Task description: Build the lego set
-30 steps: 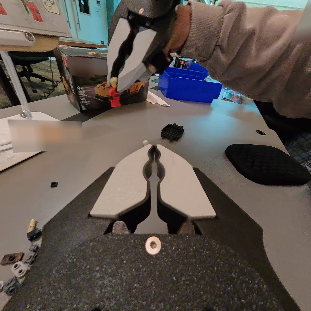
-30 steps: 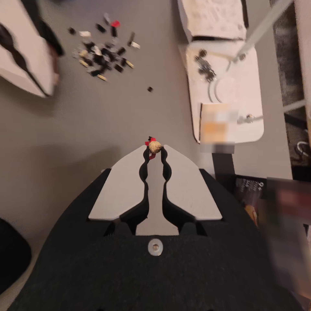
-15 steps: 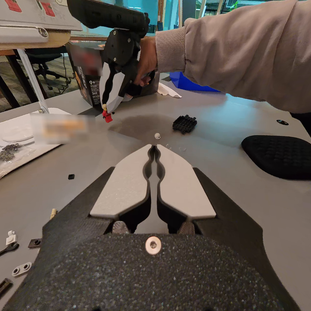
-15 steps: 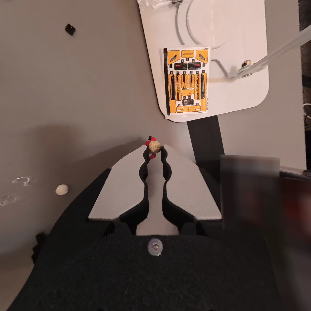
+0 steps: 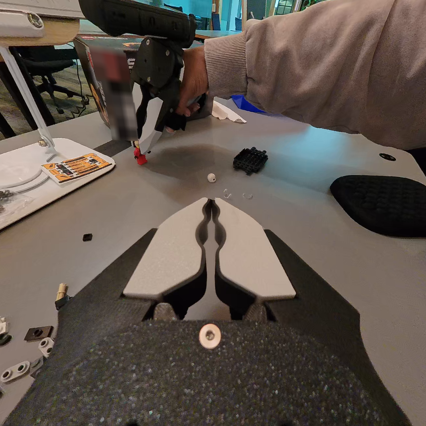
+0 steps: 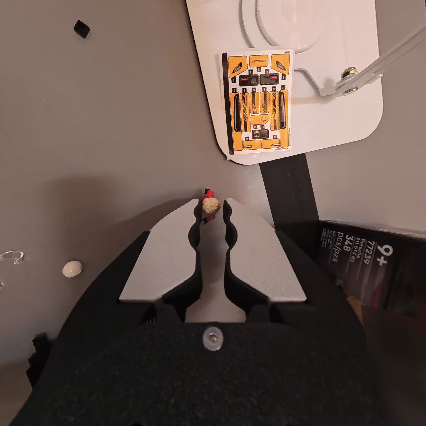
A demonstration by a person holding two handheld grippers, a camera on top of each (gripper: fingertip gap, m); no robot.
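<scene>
— Closest in, how did the left gripper [image 5: 211,201] stand?
— Its fingertips met, with nothing between them, low over the grey table [image 5: 138,230].
— And the right gripper [image 6: 211,202]?
— Parted somewhat. The red minifigure [image 6: 210,207] stood upright on the table between the tips; contact with either finger could not be determined.
— Beyond that?
— A sticker sheet [image 6: 259,101] lay on a white plate [image 6: 322,129], the set's box [image 6: 368,265] beside it.

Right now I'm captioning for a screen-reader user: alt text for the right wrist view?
The right gripper points down at a grey table, jaws parted around a red minifigure with tan hair. Beyond lies an orange sticker sheet on a white stand base.
</scene>
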